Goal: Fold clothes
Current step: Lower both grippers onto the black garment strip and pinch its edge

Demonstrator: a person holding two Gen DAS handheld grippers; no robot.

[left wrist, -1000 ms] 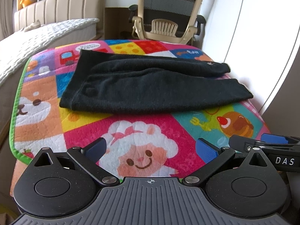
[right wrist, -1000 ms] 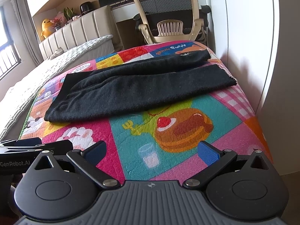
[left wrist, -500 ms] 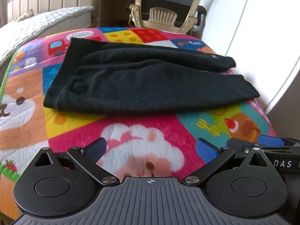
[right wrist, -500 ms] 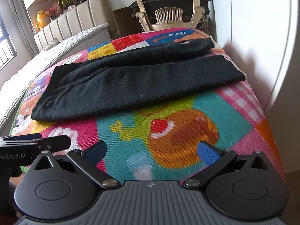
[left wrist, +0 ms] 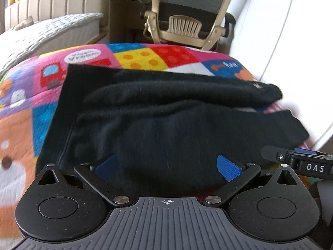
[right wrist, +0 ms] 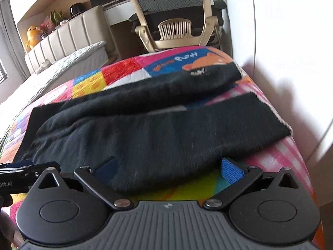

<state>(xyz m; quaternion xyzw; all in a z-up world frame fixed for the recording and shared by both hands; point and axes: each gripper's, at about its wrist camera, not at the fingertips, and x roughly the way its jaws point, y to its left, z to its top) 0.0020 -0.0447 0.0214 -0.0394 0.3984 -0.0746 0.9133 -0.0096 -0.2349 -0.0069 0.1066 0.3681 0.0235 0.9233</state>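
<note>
— On the cartoon-print mat (left wrist: 145,56): black garment (left wrist: 166,125), folded lengthwise into a long band, stretched from left to right across the middle.
— And at its right end?
— Split into two layers, upper one (right wrist: 208,79) lying farther back with a small white mark, lower one (right wrist: 239,120) reaching almost to the mat's right edge.
— Left gripper (left wrist: 166,166)?
— Low over the near edge of the garment, jaws spread wide, blue pads (left wrist: 228,167) on either side of the cloth, nothing clamped. Contact with the fabric impossible to tell.
— Right gripper (right wrist: 169,166)?
— Just beside it to the right, jaws equally wide, left pad over black cloth, right pad (right wrist: 232,168) at the garment's near edge, gripping nothing.
— Beyond the mat?
— Beige office chair (left wrist: 187,20) at the far edge, white quilted bed (left wrist: 52,35) to the left, white wall (right wrist: 281,31) on the right.
</note>
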